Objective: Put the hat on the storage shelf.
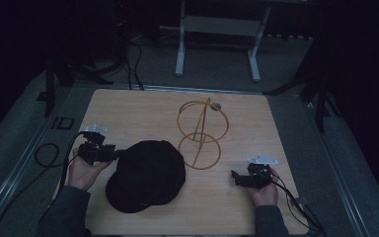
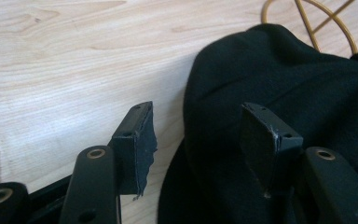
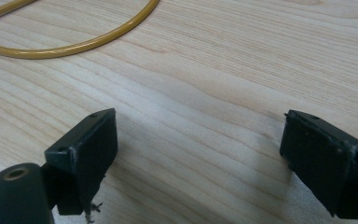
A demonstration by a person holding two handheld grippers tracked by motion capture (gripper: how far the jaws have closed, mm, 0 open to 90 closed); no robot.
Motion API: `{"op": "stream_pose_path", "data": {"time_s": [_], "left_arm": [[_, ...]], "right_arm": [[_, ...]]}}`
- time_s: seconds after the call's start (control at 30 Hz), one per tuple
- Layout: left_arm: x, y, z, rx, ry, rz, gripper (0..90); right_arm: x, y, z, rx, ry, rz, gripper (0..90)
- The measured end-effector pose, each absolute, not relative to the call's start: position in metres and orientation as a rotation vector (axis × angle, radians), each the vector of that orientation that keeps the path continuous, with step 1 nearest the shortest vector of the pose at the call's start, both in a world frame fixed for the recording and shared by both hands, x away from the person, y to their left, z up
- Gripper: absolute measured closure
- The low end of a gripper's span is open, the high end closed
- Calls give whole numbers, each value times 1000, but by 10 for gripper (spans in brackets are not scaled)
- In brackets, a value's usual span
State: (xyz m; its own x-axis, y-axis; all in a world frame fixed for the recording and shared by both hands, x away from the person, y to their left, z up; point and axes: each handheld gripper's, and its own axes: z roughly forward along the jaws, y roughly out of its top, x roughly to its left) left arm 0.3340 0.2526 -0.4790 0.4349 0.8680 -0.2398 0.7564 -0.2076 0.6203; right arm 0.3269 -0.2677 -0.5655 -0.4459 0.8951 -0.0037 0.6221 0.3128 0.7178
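Observation:
A black cap (image 1: pixel 145 175) lies flat on the wooden table (image 1: pixel 246 123), front left of centre. My left gripper (image 1: pixel 120 153) is at the cap's left edge and is open. In the left gripper view the cap (image 2: pixel 279 79) fills the right half; its edge runs between the jaws of my left gripper (image 2: pixel 198 135), one jaw over wood, the other over fabric. A gold wire stand (image 1: pixel 200 131) with a ring base rises just behind the cap. My right gripper (image 1: pixel 235 176) stands open near the front right, over bare wood (image 3: pixel 200 154), with the stand's ring (image 3: pixel 74 45) ahead of it.
Cables (image 1: pixel 44 160) trail from each gripper off the table's sides. A white-legged frame (image 1: pixel 217 44) stands on the floor beyond the far edge. Bare wood lies along the far half and right side of the table.

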Motion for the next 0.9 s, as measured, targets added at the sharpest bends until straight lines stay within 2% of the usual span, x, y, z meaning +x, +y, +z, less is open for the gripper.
{"op": "stream_pose_path", "data": {"time_s": [0.43, 0.9], "left_arm": [[334, 242, -493, 2093, 1392, 164, 474], [340, 231, -506, 2106, 1424, 110, 474]], "right_arm": [[327, -268, -565, 1349, 2182, 921, 112], [327, -268, -565, 1349, 2182, 920, 112]]}}
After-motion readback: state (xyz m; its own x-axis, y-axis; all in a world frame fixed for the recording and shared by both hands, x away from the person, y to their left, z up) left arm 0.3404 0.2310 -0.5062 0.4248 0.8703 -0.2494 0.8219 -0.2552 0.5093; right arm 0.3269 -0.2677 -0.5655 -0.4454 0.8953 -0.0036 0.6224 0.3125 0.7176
